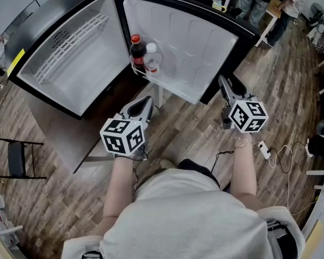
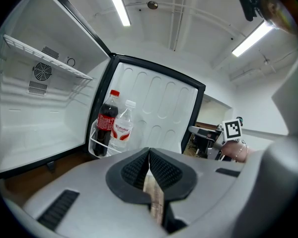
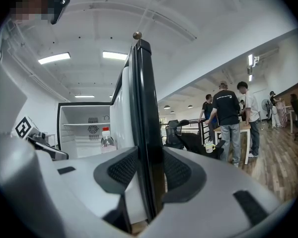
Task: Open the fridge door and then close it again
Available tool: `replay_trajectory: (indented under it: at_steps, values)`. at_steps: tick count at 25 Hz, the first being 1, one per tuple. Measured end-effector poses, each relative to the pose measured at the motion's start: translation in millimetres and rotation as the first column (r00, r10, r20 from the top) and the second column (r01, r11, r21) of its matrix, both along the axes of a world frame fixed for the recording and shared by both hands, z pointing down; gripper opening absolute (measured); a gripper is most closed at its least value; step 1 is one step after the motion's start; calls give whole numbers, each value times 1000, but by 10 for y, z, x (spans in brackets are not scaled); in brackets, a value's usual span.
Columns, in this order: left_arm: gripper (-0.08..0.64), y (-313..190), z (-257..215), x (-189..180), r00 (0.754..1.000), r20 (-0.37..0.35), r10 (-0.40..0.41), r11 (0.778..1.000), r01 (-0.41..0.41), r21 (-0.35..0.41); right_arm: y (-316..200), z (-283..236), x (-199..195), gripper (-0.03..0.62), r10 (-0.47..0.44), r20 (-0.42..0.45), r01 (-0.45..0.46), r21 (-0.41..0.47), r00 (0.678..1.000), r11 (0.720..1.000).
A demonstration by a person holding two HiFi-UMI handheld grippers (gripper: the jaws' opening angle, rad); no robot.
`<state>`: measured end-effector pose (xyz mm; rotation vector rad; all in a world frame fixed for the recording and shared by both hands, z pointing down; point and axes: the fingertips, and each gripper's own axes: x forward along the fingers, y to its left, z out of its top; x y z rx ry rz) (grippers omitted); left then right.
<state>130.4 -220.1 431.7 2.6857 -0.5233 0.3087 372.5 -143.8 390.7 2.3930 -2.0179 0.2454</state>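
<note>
- Two grippers show, and only one is at work: the right gripper [image 3: 149, 170] has its jaws part-way closed on the dark free edge of the fridge door [image 1: 178, 47], a pad on each face of it.
- The left gripper [image 2: 149, 170] has its jaws pressed together with nothing between them. It hovers in front of the fridge [image 1: 65, 53], near the door shelf [image 2: 97, 145] and touching nothing.
- The door stands swung wide, its white inner face turned to the person, so the opening half looks done and the closing half is in hand.
- The next move likely calls for carrying the gripped edge round in an arc toward the cabinet, keeping the left gripper out of the narrowing gap, and letting go before the jaws get pinched.
- A cola bottle [image 1: 136, 50] and a water bottle [image 1: 153, 58] stand upright in the door shelf and could rock if the door swings hard.
- The hinge side is hard to make out, and the door's outer face is not shown.
- In the head view the right fingertips merge with the black door edge, so the grip reads only from the right gripper view.
</note>
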Motion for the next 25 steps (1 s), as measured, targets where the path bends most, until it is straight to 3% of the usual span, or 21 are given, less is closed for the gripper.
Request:
replay_trajectory:
  at_steps: [16, 25]
  values:
    - [8, 199, -13, -208, 1000, -6, 1, 1000, -1, -17, 156, -17, -353, 152, -38, 10, 38, -29, 999, 999]
    - [8, 369, -86, -432, 1000, -13, -15, 1000, 15, -5, 316, -19, -732, 149, -123, -52, 117, -111, 991, 987]
